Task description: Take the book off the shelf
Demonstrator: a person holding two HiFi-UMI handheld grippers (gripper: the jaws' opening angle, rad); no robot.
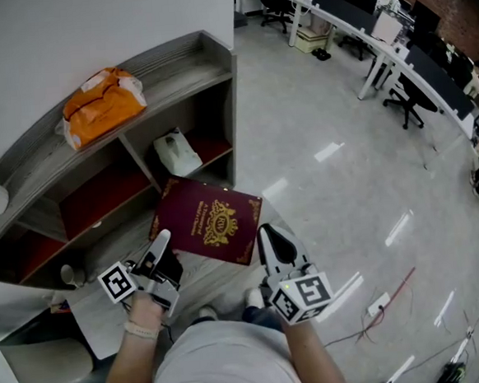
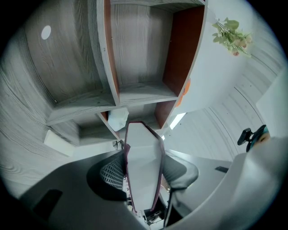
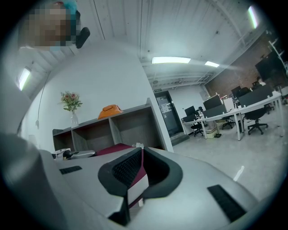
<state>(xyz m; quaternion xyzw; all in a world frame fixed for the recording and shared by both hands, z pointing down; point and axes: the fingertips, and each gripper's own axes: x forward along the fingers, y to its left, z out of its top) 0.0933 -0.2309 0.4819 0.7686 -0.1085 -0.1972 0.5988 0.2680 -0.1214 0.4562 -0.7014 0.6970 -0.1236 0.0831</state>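
A maroon book [image 1: 210,221] with a gold crest lies flat in the air in front of the grey shelf [image 1: 175,55], outside its compartments. My left gripper [image 1: 162,249] is shut on the book's left near edge. My right gripper [image 1: 270,244] is shut on its right near corner. In the left gripper view the book's white page edge [image 2: 141,139] runs between the pads of the left gripper [image 2: 145,170]. The right gripper view shows the maroon cover [image 3: 118,148] reaching out from the right gripper [image 3: 141,173].
An orange bag [image 1: 100,102] lies on top of the shelf, and a white object [image 1: 176,153] sits in a compartment just behind the book. Office desks and chairs [image 1: 393,42] stand at the far right. Cables [image 1: 381,307] trail on the floor. A flower vase [image 3: 71,105] stands on the shelf's far end.
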